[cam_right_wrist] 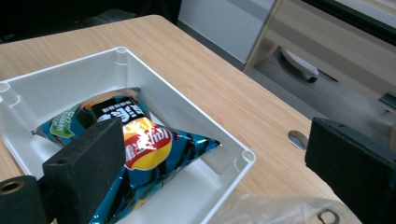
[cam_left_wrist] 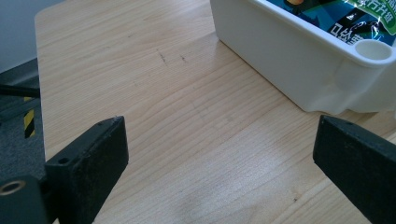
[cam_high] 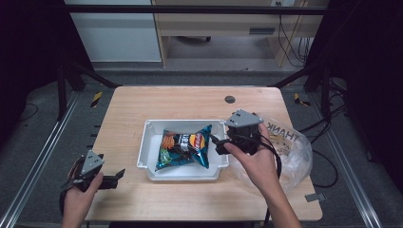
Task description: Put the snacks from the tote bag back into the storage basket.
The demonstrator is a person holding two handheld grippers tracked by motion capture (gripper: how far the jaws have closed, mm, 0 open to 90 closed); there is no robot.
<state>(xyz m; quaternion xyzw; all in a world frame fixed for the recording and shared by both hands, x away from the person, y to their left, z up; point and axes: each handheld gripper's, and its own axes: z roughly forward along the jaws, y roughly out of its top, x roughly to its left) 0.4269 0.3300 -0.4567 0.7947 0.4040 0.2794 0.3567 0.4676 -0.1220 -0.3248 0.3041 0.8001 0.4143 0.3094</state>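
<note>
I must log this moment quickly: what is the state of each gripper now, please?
Left gripper: open, holding nothing, above the bare table.
Right gripper: open, holding nothing, at the white bin with the chip bag.

In the high view, the left hand (cam_high: 78,194) came in at the lower left of the frame and held the left gripper (cam_high: 119,175), its jaws pointing right and spread wide apart. The right hand (cam_high: 254,159) reached up from the bottom, right of centre, holding the right gripper (cam_high: 215,142), jaws also wide apart, pointing left.
</note>
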